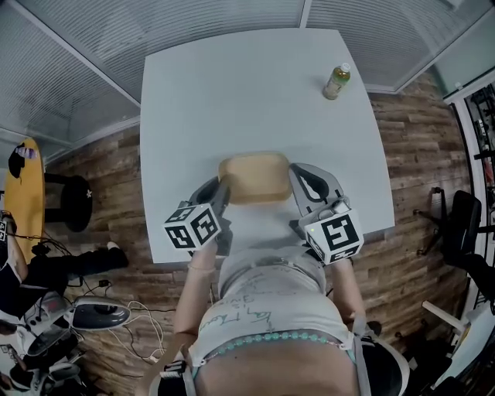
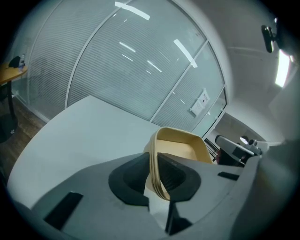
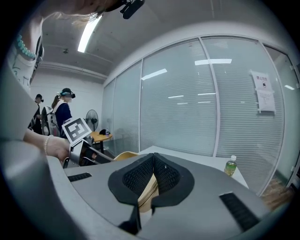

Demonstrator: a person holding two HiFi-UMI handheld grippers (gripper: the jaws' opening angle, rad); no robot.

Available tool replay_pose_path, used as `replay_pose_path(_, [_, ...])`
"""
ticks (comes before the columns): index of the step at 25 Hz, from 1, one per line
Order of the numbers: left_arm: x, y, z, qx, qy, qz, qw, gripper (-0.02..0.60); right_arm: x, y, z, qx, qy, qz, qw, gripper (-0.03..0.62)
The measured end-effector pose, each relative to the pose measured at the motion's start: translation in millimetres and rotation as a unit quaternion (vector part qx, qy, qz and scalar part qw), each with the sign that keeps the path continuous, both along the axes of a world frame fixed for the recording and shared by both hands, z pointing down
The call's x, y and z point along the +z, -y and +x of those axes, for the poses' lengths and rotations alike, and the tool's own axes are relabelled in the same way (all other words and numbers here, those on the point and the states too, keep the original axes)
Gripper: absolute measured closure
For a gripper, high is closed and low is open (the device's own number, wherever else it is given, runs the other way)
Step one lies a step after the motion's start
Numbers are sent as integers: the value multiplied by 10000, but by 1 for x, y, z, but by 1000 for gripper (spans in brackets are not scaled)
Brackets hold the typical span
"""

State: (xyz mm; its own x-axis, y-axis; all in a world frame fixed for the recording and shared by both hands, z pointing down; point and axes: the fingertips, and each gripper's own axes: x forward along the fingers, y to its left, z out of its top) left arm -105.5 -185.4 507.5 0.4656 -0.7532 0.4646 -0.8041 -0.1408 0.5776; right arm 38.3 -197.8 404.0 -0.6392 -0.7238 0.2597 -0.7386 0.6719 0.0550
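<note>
While both grippers clamped it, a tan tray with rounded corners sat over the near middle of the table, just ahead of the person's body. Whether it rested on the table or was lifted off it could not be told.

The left gripper held the tray's left rim. In the left gripper view its dark fingers were nearly together, with the thin tan rim pinched upright between them. The right gripper held the opposite rim. In the right gripper view its ribbed fingers were closed just as tightly on the tan edge. Each gripper carried a cube with square black-and-white markers at its back end, near the table's front edge.

The table was pale grey and square. A small bottle with a white cap and a green label stood upright near its far right corner, well apart from the tray.

Around the table lay a wood-plank floor. A glass wall with horizontal blinds ran behind the table's far edge. Two people stood in the background of the right gripper view.
</note>
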Motion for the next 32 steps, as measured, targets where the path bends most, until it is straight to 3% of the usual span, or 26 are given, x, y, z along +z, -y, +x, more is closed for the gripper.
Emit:
replay_pose_path(14, [-2, -5, -5, -227, -61, -4, 9997, 545, 3, -3, -15, -210, -9, -45, 9998, 592])
replay_pose_path(32, [11, -11, 2, -87, 49, -51, 9999, 544, 24, -22, -32, -491, -428, -195, 9977, 594])
